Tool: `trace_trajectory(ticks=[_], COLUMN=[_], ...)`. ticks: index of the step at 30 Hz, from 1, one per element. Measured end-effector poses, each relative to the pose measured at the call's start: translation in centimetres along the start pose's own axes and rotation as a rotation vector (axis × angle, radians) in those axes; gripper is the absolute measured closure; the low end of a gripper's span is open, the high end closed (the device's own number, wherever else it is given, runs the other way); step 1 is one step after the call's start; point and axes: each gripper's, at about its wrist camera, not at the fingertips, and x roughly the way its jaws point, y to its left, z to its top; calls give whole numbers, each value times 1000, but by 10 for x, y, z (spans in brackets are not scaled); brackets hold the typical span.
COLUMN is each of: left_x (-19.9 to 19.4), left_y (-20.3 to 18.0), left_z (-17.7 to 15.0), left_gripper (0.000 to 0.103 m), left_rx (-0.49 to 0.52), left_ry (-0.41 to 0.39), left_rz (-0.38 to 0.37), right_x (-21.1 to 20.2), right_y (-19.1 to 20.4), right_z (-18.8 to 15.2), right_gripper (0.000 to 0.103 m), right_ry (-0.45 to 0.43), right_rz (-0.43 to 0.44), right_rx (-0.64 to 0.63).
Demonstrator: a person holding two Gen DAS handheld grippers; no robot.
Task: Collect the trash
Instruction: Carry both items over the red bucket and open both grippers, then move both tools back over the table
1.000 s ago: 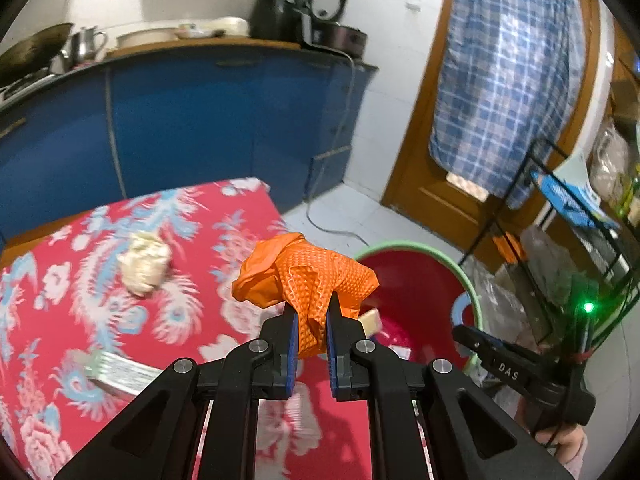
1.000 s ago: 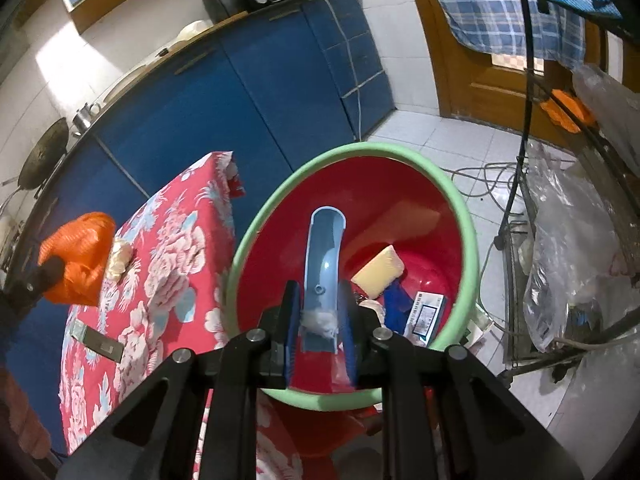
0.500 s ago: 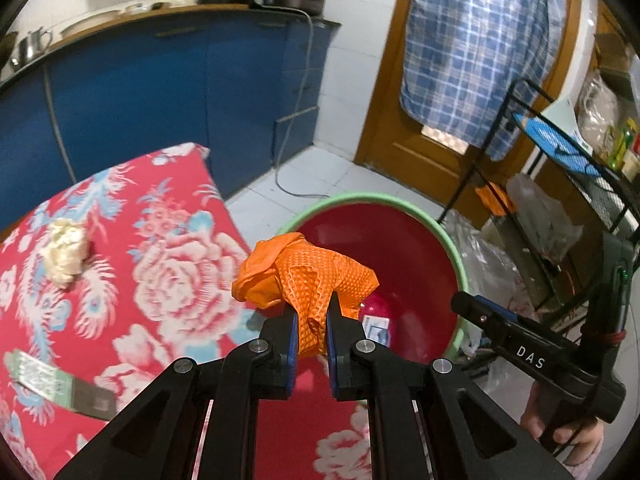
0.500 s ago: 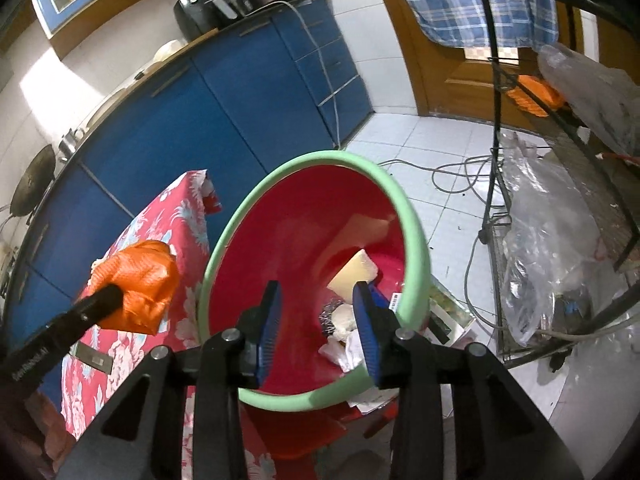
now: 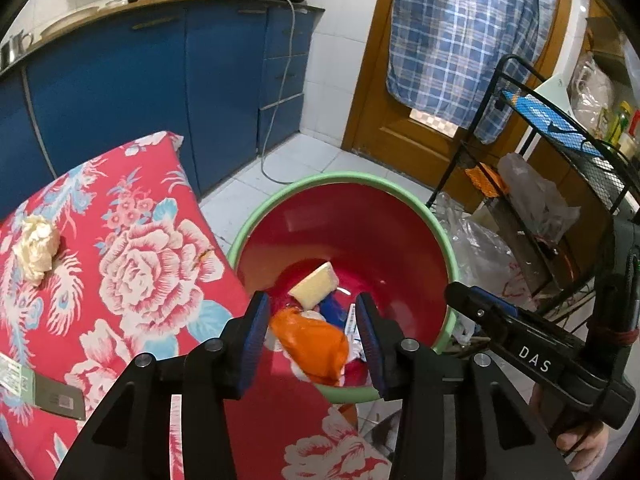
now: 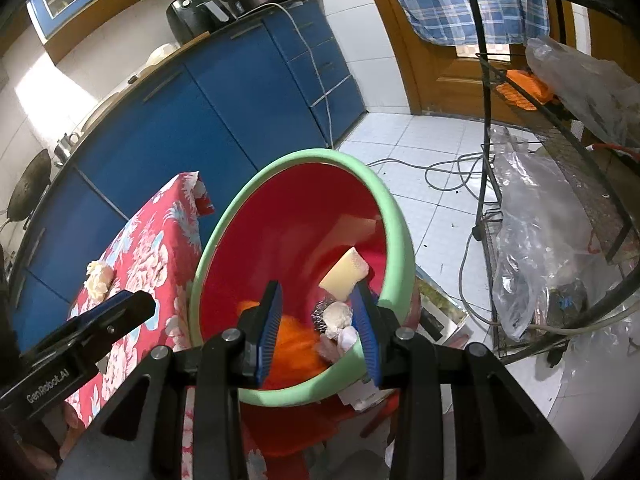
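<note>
A red bin with a green rim (image 5: 344, 178) stands beside the table, holding a yellow sponge (image 5: 314, 284) and other scraps. My left gripper (image 5: 311, 320) hangs over the bin's near edge with its jaws opening. The orange mesh net (image 5: 312, 340) lies loose in the bin below them, touching neither pad. In the right wrist view my right gripper (image 6: 318, 320) is open over the same bin (image 6: 304, 156), with nothing between its fingers. The orange net (image 6: 288, 340) and the sponge (image 6: 346, 272) show beneath it. A crumpled white paper wad (image 5: 38, 244) and a flat wrapper (image 5: 40, 388) lie on the red flowered tablecloth (image 5: 132, 248).
A black wire rack (image 5: 532, 152) hung with plastic bags (image 6: 536, 248) stands right of the bin. Blue kitchen cabinets (image 5: 120, 92) run along the back, and a cable (image 6: 444, 168) trails over the white tiled floor. A wooden door (image 5: 380, 112) with a checked cloth is behind.
My left gripper swung from above the table to above the bin, opened, and the orange net dropped in. My right gripper opened, and the white scrap between its fingers is gone.
</note>
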Motion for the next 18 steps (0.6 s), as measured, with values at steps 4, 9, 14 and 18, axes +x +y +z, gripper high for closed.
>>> trace_trajectory(ticks=[4,9,14,18], left_x=[-8,-22,-40,-54], left_y=[11,30,52,72], left_z=[-2,-8,-13,-20], left_gripper=[57,56,56,56], left_rx=[-28,-74,-115,-162], left_ry=[-5,-22,-45,-59], left_rz=[16,47,99,139], right_x=[0,0,-1,-1], right_y=[11,26,47,67], right_z=[-2,-6,-11,-16], right_gripper=[63,61,57,53], right_ry=[4,10,15,21], right_rz=[16,37,61,90], right_rx=[-25,-54,-100,-143])
